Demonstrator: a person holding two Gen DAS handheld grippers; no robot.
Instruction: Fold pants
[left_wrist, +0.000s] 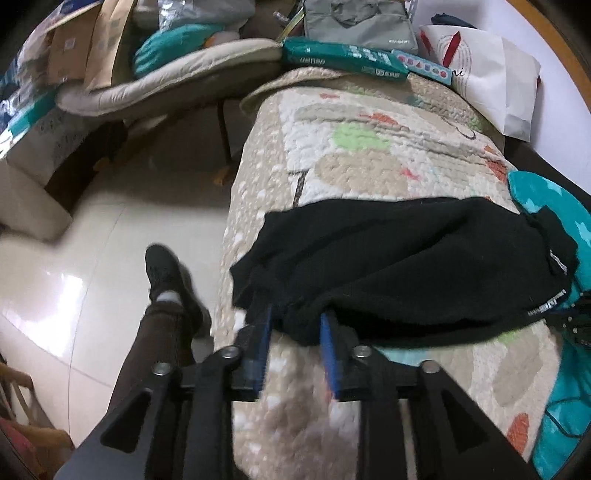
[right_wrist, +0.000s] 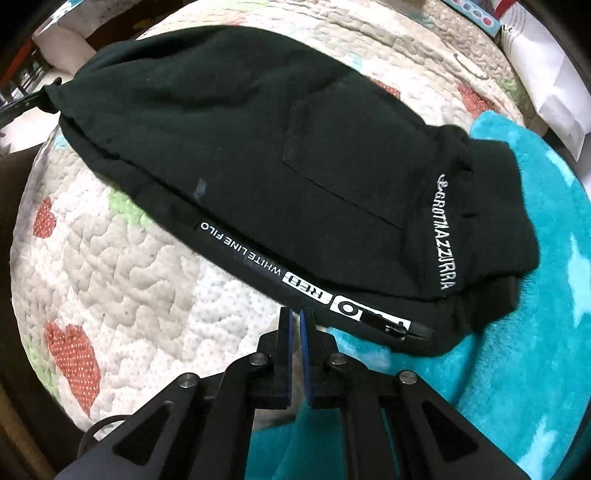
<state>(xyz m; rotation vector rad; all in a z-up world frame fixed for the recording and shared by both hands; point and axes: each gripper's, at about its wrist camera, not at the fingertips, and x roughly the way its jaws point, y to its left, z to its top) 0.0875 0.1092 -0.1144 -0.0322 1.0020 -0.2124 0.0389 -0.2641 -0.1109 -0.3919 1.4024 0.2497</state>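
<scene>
Black pants (left_wrist: 399, 266) with white lettering lie folded in a bundle across a quilted bed cover (left_wrist: 369, 147). In the right wrist view the pants (right_wrist: 258, 147) fill the middle, the lettered side seam facing me. My left gripper (left_wrist: 295, 317) is open, its blue-padded fingers straddling the pants' near left edge; the tips are hidden in the cloth. My right gripper (right_wrist: 296, 317) is shut and empty, just short of the pants' lettered seam. The left gripper also shows at the far left of the right wrist view (right_wrist: 22, 103).
A teal blanket with white stars (right_wrist: 517, 332) lies under the pants' right end. Boxes, a grey bag and a white paper bag (left_wrist: 491, 74) crowd the bed's far end. The person's leg and shoe (left_wrist: 166, 280) stand on the tiled floor at the left.
</scene>
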